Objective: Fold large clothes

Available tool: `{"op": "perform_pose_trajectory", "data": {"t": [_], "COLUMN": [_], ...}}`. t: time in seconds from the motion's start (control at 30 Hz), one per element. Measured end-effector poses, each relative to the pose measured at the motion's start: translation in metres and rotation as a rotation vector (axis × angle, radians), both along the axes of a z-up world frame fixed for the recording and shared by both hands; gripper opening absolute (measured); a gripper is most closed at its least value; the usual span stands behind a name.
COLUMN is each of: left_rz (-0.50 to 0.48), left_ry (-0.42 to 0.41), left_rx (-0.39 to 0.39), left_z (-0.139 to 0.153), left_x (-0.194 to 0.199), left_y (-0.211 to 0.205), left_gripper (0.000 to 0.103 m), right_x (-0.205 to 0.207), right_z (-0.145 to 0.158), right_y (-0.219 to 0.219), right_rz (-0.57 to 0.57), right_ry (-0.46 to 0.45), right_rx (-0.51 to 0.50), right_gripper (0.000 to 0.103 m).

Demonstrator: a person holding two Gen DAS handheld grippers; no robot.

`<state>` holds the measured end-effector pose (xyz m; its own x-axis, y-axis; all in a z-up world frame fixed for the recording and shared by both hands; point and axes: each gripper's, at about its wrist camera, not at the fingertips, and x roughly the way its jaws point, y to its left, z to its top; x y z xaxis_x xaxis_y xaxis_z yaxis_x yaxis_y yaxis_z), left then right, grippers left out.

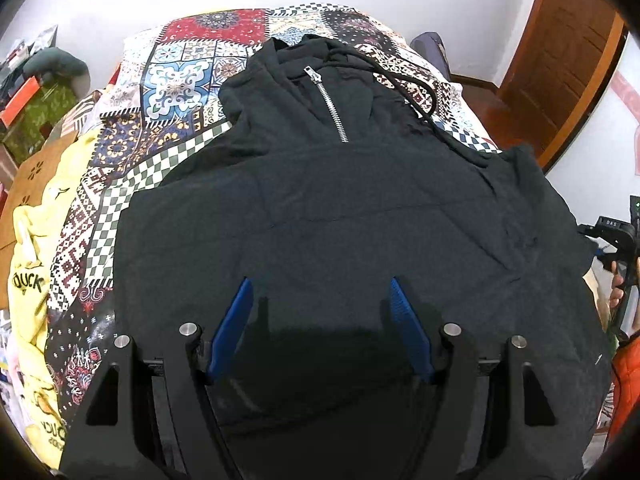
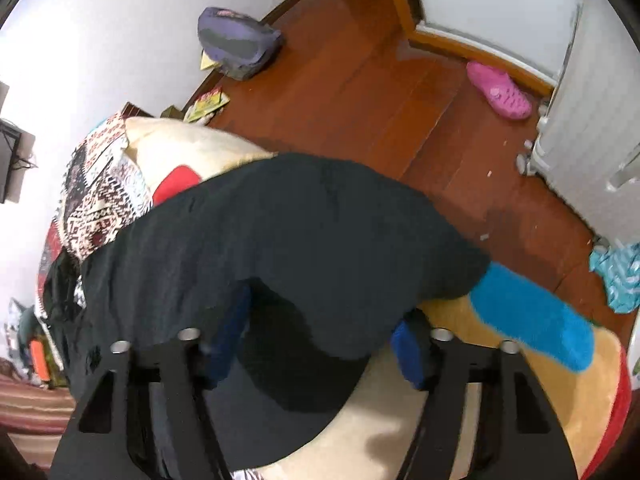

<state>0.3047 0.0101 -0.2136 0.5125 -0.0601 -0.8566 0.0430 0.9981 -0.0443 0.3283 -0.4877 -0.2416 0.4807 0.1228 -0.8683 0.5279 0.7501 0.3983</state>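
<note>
Left wrist view shows one black hoodie (image 1: 320,200) spread flat on the patterned bedspread (image 1: 180,80), its single zipper (image 1: 330,108) at twelve o'clock. The left gripper (image 1: 322,312) hangs over it, jaws wide with nothing pinched. A yellow garment (image 1: 36,264) lies at nine o'clock. Only the right wrist view shows the wooden floor (image 2: 380,92): one pink shoe (image 2: 500,90) at two o'clock, one purple bag (image 2: 236,42) at eleven. There the right gripper (image 2: 320,344) has hoodie cloth between narrowed jaws (whether pinched, I cannot tell).

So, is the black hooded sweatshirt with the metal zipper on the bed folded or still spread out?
Spread out. The black hooded sweatshirt lies flat, front up, on the patterned bedspread, hood and zipper showing; no fold is visible.
</note>
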Motion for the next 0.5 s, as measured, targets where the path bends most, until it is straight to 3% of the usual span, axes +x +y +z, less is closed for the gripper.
{"op": "perform_pose_trajectory", "data": {"t": [0.07, 0.17, 0.3, 0.5], "left_rz": [0.001, -0.001, -0.002, -0.005], "left_ry": [-0.006, -0.019, -0.035, -0.086], "left_rx": [0.008, 0.02, 0.019, 0.024], "left_z": [0.002, 0.006, 0.013, 0.033], "left_x": [-0.002, -0.006, -0.012, -0.024], "left_y": [0.002, 0.003, 0.007, 0.014], "left_gripper": [0.069, 0.069, 0.069, 0.069], "right_x": [-0.002, -0.005, -0.01, -0.015], "right_z": [0.011, 0.032, 0.071, 0.145], "right_y": [0.005, 0.011, 0.026, 0.081], "right_rz": [0.023, 0.053, 0.096, 0.254], "right_ry": [-0.015, -0.064, -0.158, -0.332], "right_rx": [-0.044, -0.089, -0.158, -0.221], "right_gripper": [0.024, 0.018, 0.014, 0.01]}}
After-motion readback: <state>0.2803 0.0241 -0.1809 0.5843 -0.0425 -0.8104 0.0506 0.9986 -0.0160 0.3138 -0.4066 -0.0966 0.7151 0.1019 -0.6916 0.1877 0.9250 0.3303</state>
